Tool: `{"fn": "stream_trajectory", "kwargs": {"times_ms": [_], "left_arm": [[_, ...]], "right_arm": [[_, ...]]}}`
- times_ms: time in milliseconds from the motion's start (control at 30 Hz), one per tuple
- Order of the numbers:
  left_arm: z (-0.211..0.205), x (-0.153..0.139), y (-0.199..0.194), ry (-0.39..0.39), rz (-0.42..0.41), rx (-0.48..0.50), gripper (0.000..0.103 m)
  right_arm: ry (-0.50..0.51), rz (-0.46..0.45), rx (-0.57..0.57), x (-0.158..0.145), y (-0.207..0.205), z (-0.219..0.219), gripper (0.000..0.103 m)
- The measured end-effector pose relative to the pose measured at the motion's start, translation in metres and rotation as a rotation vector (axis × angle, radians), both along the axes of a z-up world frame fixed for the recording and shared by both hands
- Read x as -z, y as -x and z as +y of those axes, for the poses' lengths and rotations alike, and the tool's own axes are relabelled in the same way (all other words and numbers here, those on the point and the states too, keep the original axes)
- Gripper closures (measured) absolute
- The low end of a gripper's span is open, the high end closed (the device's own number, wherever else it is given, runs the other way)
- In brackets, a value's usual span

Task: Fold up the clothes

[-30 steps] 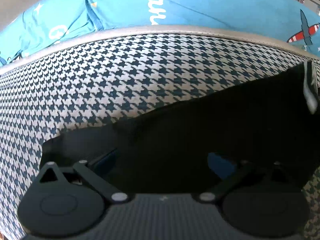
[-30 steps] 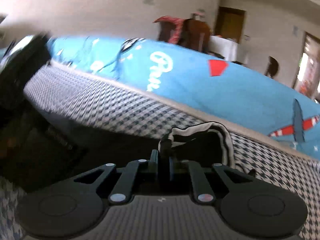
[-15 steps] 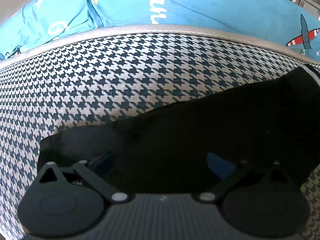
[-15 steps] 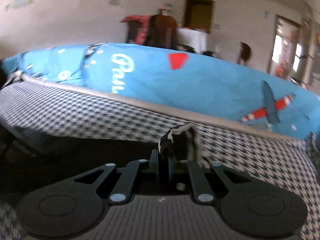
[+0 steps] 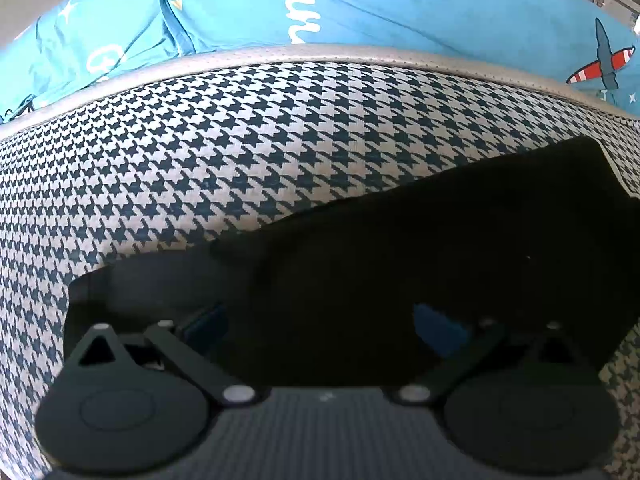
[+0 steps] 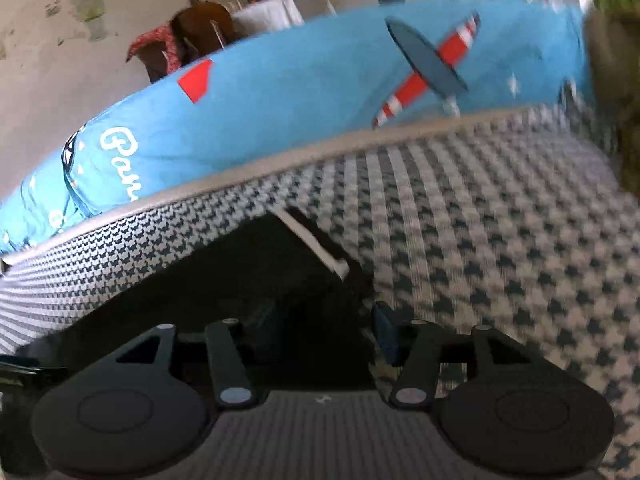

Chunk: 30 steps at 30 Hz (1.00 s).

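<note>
A black garment [image 5: 420, 248] lies flat on the houndstooth surface [image 5: 240, 140]. In the left wrist view it fills the lower right, and my left gripper [image 5: 324, 320] hovers over its near edge, open, with blue pads wide apart. In the right wrist view the same black garment [image 6: 224, 276] shows a white-trimmed edge [image 6: 312, 246] pointing to the right. My right gripper [image 6: 324, 332] stands open just above the garment's right end, nothing between its fingers.
A blue cover [image 5: 360, 4] with white lettering and a red-striped plane print [image 6: 428, 76] bounds the houndstooth surface at the back, past a grey piped edge [image 5: 320, 54]. Furniture and a doorway stand in the room behind [image 6: 208, 28].
My right gripper was shut on the garment's white-trimmed end and lifted it; now it has let go and opened, and the end lies flat. The left gripper has hardly moved.
</note>
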State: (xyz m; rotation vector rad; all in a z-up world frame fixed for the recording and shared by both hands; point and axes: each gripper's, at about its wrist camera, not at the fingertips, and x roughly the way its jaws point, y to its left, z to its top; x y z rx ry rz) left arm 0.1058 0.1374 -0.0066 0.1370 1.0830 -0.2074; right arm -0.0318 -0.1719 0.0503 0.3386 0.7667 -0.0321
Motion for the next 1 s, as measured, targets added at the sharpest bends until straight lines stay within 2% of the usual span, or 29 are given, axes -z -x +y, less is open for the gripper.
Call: {"fn": "stream_trajectory", "kwargs": {"times_ms": [133, 300, 500, 600, 667, 733, 867, 967, 1000], "left_arm": [[-0.008, 0.011, -0.008, 0.016, 0.012, 0.002, 0.000], [0.004, 0.005, -0.003, 0.024, 0.019, 0.005, 0.000], [0.003, 0.007, -0.002, 0.030, 0.034, 0.006, 0.000], [0.000, 0.011, -0.005, 0.024, 0.036, 0.013, 0.000], [-0.003, 0.013, -0.007, 0.022, 0.036, 0.017, 0.000], [-0.005, 0.015, -0.011, 0.022, 0.036, 0.019, 0.000], [-0.004, 0.016, -0.012, 0.025, 0.036, 0.009, 0.000], [-0.003, 0.015, -0.012, 0.027, 0.034, 0.002, 0.000], [-0.002, 0.014, -0.012, 0.026, 0.033, 0.000, 0.000]], "right_arm": [[-0.055, 0.028, 0.002, 0.005, 0.003, -0.011, 0.048], [-0.087, 0.013, -0.037, 0.010, 0.004, -0.011, 0.041], [-0.093, -0.015, -0.087, 0.016, 0.000, -0.004, 0.047], [-0.092, -0.035, -0.090, 0.021, -0.004, -0.003, 0.058], [-0.092, -0.048, -0.092, 0.023, -0.006, -0.003, 0.076], [-0.114, -0.055, -0.090, 0.026, -0.009, -0.005, 0.084], [-0.075, -0.079, -0.085, 0.016, -0.009, 0.004, 0.090], [-0.041, -0.098, -0.082, 0.008, -0.009, 0.011, 0.091], [-0.003, -0.117, -0.095, 0.003, -0.008, 0.018, 0.091]]}}
